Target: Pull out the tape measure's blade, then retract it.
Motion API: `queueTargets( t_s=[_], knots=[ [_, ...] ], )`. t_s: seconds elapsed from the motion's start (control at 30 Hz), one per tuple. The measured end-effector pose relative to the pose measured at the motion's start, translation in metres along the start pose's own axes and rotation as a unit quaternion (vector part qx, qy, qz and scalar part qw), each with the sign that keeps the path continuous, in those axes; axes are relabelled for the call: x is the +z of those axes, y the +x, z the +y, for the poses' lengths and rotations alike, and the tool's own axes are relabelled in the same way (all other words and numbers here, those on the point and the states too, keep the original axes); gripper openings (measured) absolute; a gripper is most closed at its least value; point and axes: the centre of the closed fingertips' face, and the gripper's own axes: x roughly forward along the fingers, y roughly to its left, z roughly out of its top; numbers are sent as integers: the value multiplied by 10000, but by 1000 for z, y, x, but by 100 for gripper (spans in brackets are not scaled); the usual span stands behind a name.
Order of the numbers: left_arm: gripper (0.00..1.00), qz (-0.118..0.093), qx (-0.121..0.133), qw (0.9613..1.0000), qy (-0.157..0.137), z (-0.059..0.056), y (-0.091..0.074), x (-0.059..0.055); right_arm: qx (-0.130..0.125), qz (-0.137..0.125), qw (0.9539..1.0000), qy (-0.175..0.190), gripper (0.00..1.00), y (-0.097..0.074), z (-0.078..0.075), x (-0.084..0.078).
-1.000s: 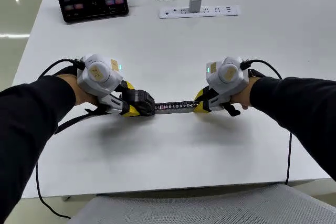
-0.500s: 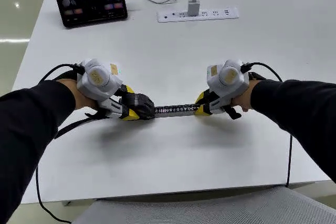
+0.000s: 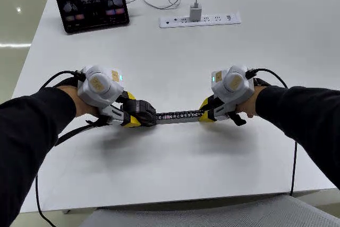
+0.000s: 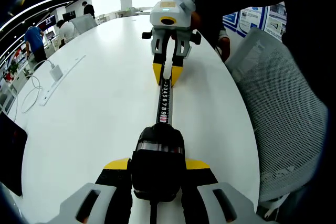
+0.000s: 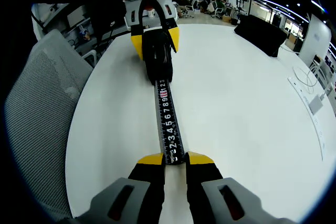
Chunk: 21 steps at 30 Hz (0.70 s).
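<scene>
Left gripper (image 4: 157, 164) tight around tape measure (image 4: 157, 150), right gripper (image 5: 176, 160) tight on blade tip (image 5: 172, 148); tablet (image 3: 91, 5), power strip (image 3: 199, 19) well behind.

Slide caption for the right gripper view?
Right gripper grips the white numbered blade stretched from the black tape-measure case in the left gripper.

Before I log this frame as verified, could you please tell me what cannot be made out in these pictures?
- End hook of the blade: in the right gripper view, it is hidden between the closed jaws of the right gripper.
- Sides of the tape measure case, and any lock button: in the left gripper view, these are covered by the left gripper.
- Screen text on the tablet: in the head view, it is too small to read.
</scene>
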Motion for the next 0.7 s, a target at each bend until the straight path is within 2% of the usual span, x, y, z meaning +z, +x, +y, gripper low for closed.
queueTargets(
  t_s=[0.7],
  knots=[
    [32, -3, 16, 10000, -7, -1, 0, 1, -48, 56, 10000, 60, 10, -6, -6, -15]
  ],
)
